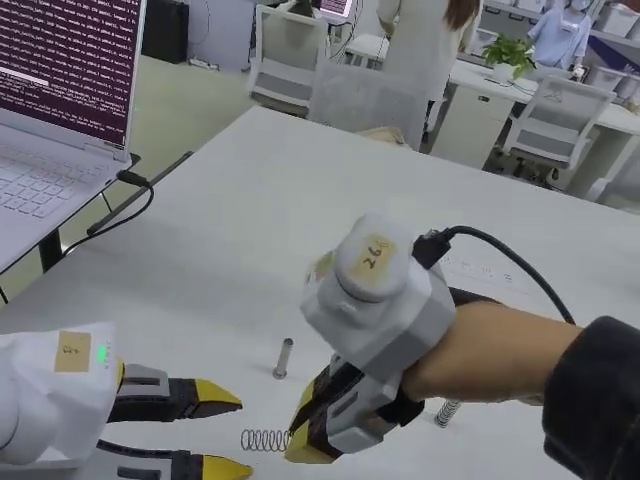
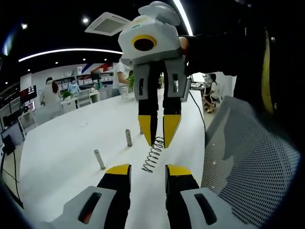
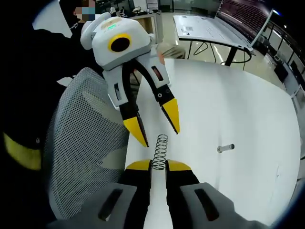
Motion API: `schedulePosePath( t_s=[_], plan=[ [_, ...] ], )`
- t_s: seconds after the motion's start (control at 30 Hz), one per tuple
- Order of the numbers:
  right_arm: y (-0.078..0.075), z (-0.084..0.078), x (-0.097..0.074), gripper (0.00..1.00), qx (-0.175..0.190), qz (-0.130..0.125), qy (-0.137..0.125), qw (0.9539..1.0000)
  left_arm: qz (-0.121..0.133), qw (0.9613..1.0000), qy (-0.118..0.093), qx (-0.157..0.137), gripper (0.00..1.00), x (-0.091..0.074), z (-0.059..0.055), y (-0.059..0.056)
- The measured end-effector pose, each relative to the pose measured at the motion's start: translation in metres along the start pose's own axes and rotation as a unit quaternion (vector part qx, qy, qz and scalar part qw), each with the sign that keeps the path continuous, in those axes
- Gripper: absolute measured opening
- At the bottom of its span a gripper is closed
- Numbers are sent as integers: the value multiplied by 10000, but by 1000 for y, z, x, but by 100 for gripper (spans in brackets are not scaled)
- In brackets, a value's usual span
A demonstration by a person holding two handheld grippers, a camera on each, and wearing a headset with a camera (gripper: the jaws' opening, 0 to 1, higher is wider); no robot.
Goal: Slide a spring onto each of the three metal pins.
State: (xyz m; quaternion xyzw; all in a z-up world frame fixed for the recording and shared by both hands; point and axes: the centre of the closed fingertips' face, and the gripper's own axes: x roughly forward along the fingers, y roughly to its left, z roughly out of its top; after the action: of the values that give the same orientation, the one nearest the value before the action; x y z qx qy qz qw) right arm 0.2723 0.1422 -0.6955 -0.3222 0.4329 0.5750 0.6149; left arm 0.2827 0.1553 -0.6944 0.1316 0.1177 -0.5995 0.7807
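A loose spring [image 1: 263,438] lies on the white table [image 1: 250,220]. My right gripper [image 1: 298,440] grips its right end with narrow jaws; that end sits between my own fingertips [image 3: 139,166] in the right gripper view, where the spring [image 3: 161,149] runs away from me. The left gripper [image 1: 225,432] stands open just left of the spring, apart from it. From the left gripper view the spring [image 2: 152,155] lies between my left gripper [image 2: 148,170] and the right gripper [image 2: 158,136]. A bare metal pin [image 1: 283,358] stands behind it. Another pin [image 1: 447,411] carries a spring.
An open laptop [image 1: 60,100] with a cable [image 1: 130,200] sits at the table's left edge. A mesh chair back [image 2: 248,157] is close behind the hands. Office chairs [image 1: 285,50] and people stand beyond the far edge.
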Motion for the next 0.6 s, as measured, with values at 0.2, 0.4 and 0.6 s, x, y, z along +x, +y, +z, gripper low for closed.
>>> schedulePosePath(
  t_s=[0.2, 0.4, 0.6],
  plan=[
    [5, 6, -3, 8, -78, 85, 9, 9999, -58, 9998, 45, 158, 11, 2, -2, -2],
    [5, 7, -2, 8, -99, 115, 57, 9999, -48, 9996, 35, 286, 4, 3, -2, -3],
    [2, 10, -6, 8, -75, 34, -90, 9999, -29, 9997, 8, 243, 3, 2, -2, -1]
  ],
)
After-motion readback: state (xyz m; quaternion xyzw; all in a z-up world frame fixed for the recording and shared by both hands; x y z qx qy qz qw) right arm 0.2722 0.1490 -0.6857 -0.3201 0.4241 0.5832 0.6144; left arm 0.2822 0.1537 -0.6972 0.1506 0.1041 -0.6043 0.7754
